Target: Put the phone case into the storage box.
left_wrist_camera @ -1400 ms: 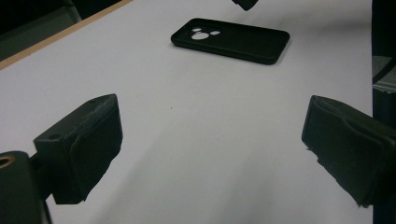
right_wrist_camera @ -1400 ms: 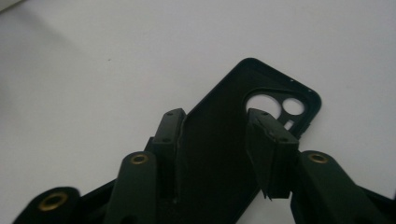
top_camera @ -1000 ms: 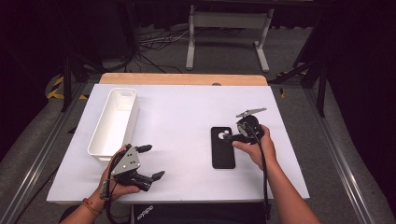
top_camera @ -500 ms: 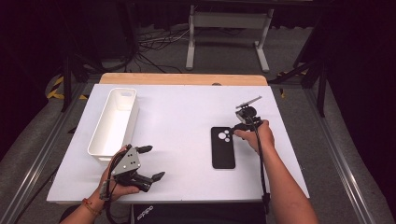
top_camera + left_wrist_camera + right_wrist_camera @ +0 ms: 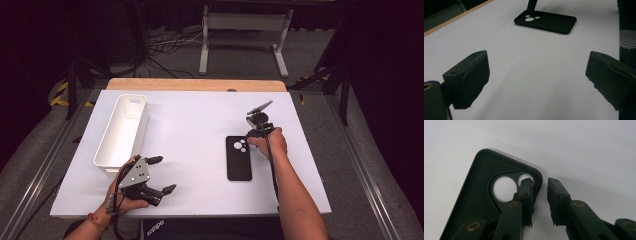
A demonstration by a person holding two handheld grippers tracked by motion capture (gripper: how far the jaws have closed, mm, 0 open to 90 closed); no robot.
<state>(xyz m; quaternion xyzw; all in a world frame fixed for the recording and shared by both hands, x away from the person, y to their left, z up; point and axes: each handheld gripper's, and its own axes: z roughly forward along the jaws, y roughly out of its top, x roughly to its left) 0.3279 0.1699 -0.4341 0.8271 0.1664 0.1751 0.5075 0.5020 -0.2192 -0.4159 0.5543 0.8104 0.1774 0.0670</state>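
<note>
Phone case (image 5: 239, 157), black and flat, lies on the white table (image 5: 200, 130), right of the middle, seen from high up. The right gripper (image 5: 250, 136) sits at its top right corner, held by the right hand (image 5: 267, 143). The left gripper (image 5: 157, 174) rests near the front edge, just beside a long white bin (image 5: 122, 131), its jaws wide with nothing between them. In the left gripper view, the case (image 5: 545, 21) lies far off across bare table. In the right gripper view, the jaws have just been closing and stand narrow around the case's (image 5: 479, 202) side wall by the camera holes; one finger (image 5: 526, 192) is inside, and it may not be squeezing yet.
</note>
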